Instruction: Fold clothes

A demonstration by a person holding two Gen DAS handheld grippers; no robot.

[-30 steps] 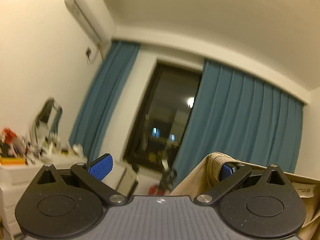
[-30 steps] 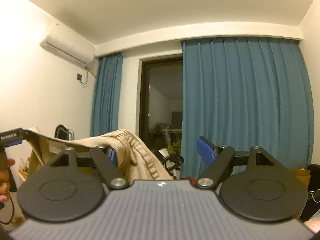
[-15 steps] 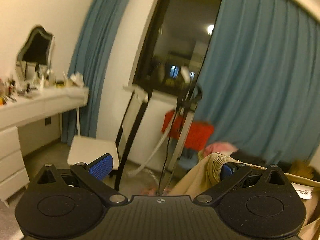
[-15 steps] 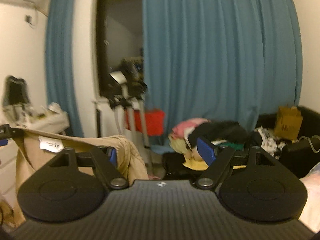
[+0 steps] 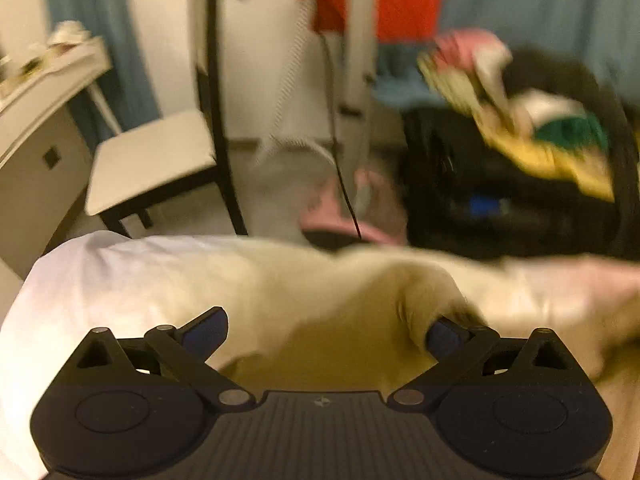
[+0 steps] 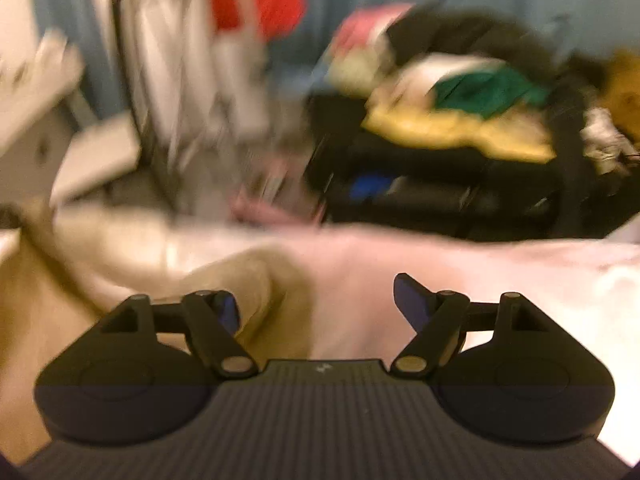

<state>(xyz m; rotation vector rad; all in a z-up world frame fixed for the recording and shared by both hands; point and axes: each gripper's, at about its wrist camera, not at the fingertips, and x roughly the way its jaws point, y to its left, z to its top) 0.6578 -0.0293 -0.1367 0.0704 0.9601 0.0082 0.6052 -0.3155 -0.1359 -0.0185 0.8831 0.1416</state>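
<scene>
— Garment first: where does it lie?
— The beige garment (image 5: 332,320) spreads over the white bed (image 5: 100,280) across the lower half of both frames, its long axis running left to right between the two tools.
— And the grips?
— The left gripper (image 5: 320,332) has cloth bunched at its right-hand finger (image 5: 444,336), at lower right of its frame; the right gripper (image 6: 316,304) has cloth at its left-hand finger (image 6: 226,312), lower left. On both, the other finger stands well off, so the jaws look wide; blur hides whether anything is truly pinched.
— Which is nearer?
— Neither; each sits at its own end.
</scene>
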